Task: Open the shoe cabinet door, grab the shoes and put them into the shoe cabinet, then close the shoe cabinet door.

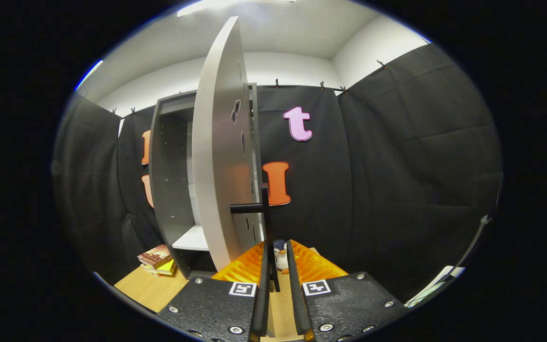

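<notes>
The dark grey shoe cabinet (166,180) stands ahead on the left. Its pale door (219,156) is swung wide and faces me almost edge-on. A white shelf (193,240) shows low inside. The door's black handle (249,207) sticks out on a short post, and its thin upright bar runs down between my fingers, close to the left one. My gripper (277,247) sits just below the handle with its fingers a narrow gap apart. The right finger does not touch the bar.
A small penguin toy (280,256) stands just beyond the fingertips on the wooden floor (150,287). A short stack of books (157,260) lies at the cabinet's left foot. Black cloth walls close the booth behind and to the right.
</notes>
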`<state>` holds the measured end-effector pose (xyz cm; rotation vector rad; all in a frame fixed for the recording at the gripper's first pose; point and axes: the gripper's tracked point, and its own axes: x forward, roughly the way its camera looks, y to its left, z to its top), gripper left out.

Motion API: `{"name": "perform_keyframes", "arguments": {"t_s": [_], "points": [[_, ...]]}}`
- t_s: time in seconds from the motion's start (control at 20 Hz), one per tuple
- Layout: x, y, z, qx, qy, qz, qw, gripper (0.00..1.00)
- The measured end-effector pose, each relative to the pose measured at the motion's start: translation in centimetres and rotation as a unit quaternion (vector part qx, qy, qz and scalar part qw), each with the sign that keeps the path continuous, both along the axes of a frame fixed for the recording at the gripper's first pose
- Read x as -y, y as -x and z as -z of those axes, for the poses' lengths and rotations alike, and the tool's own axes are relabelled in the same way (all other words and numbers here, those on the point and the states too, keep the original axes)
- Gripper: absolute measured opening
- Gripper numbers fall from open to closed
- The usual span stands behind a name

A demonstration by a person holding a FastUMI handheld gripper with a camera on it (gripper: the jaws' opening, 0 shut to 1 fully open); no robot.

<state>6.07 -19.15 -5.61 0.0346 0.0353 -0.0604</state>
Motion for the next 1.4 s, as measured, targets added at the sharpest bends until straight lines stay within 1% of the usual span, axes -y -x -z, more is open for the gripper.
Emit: {"name": "perform_keyframes", "arguments": {"t_s": [0.35,0.6,0.8,1.1,1.4], "points": [[1.5,0.0,0.0,-0.004,0.010,-0.012,1.000,0.22],[3.1,0.8,0.0,-0.007,0.015,-0.001,1.000,0.22],[2.8,1.0,0.8,-0.011,0.023,-0.002,1.000,0.23],[2.8,1.8,-0.4,-0.002,0.030,-0.003,1.000,0.24],[2.9,3.2,-1.4,0.006,0.029,0.007,1.000,0.33]]}}
